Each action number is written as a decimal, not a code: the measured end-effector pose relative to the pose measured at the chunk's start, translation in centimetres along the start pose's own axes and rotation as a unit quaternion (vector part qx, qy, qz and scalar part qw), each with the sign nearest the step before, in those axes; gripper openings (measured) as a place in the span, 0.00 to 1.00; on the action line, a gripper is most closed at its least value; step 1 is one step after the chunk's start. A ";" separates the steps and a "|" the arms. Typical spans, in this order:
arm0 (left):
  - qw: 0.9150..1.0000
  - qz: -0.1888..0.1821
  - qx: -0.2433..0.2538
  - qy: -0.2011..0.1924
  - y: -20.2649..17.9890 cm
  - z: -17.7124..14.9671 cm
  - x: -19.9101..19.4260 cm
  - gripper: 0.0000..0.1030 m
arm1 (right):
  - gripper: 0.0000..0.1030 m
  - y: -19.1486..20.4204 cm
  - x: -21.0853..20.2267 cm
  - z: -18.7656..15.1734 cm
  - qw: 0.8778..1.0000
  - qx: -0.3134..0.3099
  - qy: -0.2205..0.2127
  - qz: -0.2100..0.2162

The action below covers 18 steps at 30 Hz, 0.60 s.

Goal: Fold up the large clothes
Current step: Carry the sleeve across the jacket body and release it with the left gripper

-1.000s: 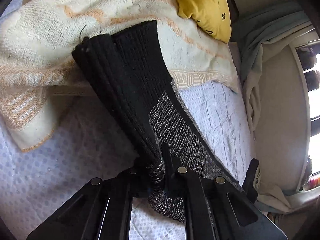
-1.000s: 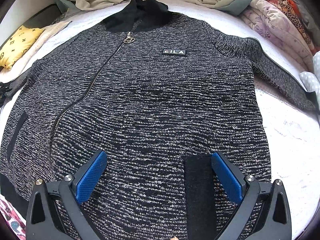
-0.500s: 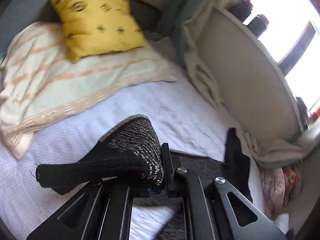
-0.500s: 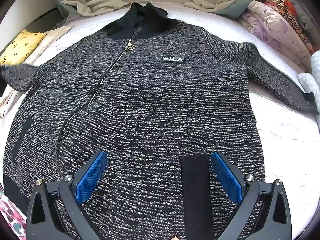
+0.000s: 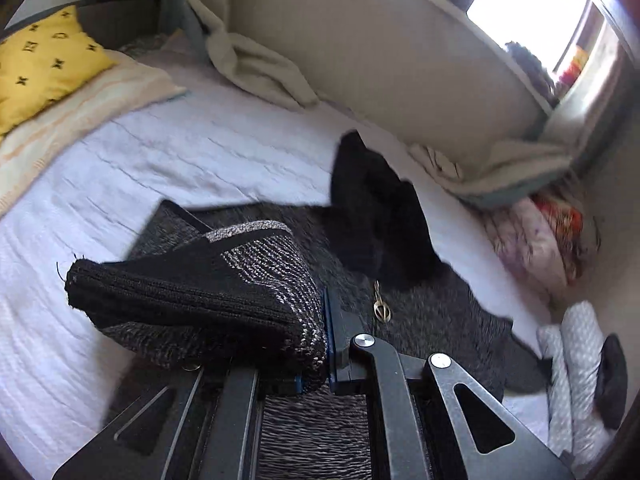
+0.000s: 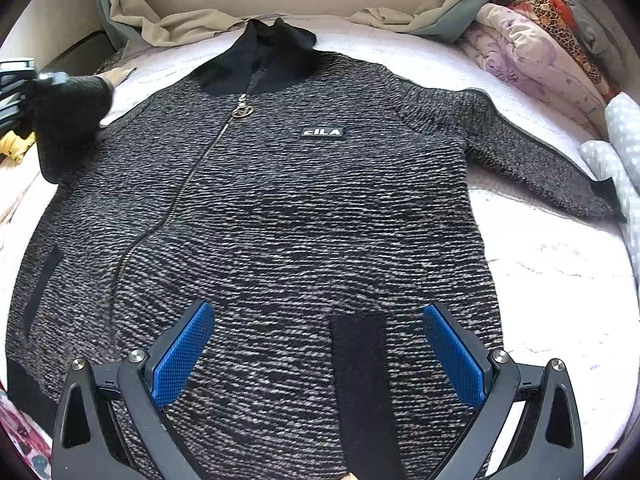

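Observation:
A dark grey knit zip jacket (image 6: 304,208) with a black collar (image 6: 264,56) and a FILA patch lies face up on a white bed. My left gripper (image 5: 316,344) is shut on the jacket's left sleeve (image 5: 192,296), near its black cuff, and holds it lifted over the jacket's left shoulder; the sleeve and gripper show at the left edge of the right wrist view (image 6: 68,112). My right gripper (image 6: 316,352) is open wide and empty, hovering over the jacket's lower front beside a black pocket strip (image 6: 360,384). The other sleeve (image 6: 536,160) lies stretched out to the right.
A yellow cushion (image 5: 36,64) and a cream striped blanket (image 5: 80,108) lie at the bed's left. Beige bedding (image 6: 180,20) bunches along the back wall. A floral quilt (image 6: 532,52) and a dotted pillow (image 6: 616,140) sit at the right.
My left gripper has carried the sleeve from out over the blanket inward and across, now above the jacket's shoulder near the collar. My right gripper has stayed open over the hem.

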<state>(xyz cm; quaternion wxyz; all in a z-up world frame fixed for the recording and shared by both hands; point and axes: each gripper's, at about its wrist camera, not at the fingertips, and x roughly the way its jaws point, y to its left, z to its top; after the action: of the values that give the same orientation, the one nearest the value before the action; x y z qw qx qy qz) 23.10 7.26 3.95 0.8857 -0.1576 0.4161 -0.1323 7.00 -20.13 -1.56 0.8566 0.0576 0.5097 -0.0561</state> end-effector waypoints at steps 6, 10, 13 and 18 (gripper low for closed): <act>0.994 0.043 0.075 0.073 -2.8 -5.5 5.9 0.10 | 1.00 -0.7 0.5 0.0 1.000 0.000 -0.001 -0.020; 0.988 0.058 0.099 0.106 -2.8 -8.1 7.5 0.15 | 1.00 -0.9 1.3 0.0 1.000 0.001 0.008 -0.018; 0.985 0.059 0.109 0.120 -3.3 -9.0 7.2 0.46 | 1.00 -0.6 1.8 -0.2 1.000 -0.004 0.013 -0.019; 0.979 0.095 0.162 0.079 -5.0 -10.8 3.3 0.85 | 1.00 -0.3 3.0 -0.9 0.999 -0.007 0.034 -0.013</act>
<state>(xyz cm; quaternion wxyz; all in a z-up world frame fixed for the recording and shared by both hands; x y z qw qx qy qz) 16.18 -0.33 -2.95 0.8722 0.0390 0.4711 -0.1258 7.63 -20.44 -4.65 0.8384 0.0471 0.5396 -0.0618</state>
